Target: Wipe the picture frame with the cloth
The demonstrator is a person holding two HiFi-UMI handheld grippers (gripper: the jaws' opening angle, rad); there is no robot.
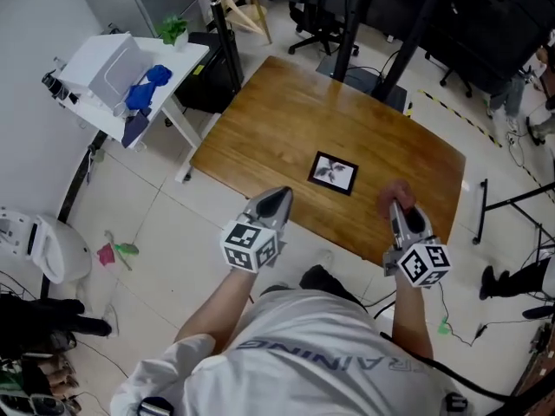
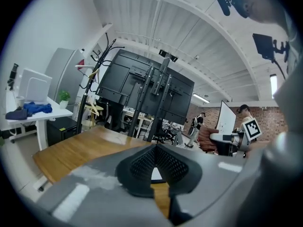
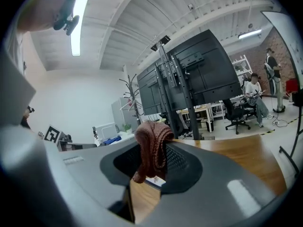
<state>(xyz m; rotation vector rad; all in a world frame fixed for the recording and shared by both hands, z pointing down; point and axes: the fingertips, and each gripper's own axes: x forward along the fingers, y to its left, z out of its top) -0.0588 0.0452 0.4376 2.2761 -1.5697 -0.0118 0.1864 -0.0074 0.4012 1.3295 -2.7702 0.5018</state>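
A small black picture frame (image 1: 333, 172) with a white picture lies flat on the wooden table (image 1: 286, 111), slightly toward its near edge. My left gripper (image 1: 282, 194) hovers at the near table edge, left of the frame, jaws shut with nothing in them (image 2: 156, 149). My right gripper (image 1: 395, 203) sits to the right of the frame, shut on a reddish-brown knitted cloth (image 3: 152, 148) that bunches above the jaws and hangs between them. In the head view the cloth (image 1: 395, 191) shows as a small brownish lump at the fingertips. A sliver of the frame (image 3: 154, 179) shows below the cloth.
A white side table (image 1: 186, 59) at the upper left carries a white box (image 1: 108, 69), blue cloth (image 1: 146, 89) and a small plant (image 1: 173, 31). Black stands (image 1: 347, 24) and office chairs rise behind the table. Cables and stand legs (image 1: 512, 202) lie on the floor to the right.
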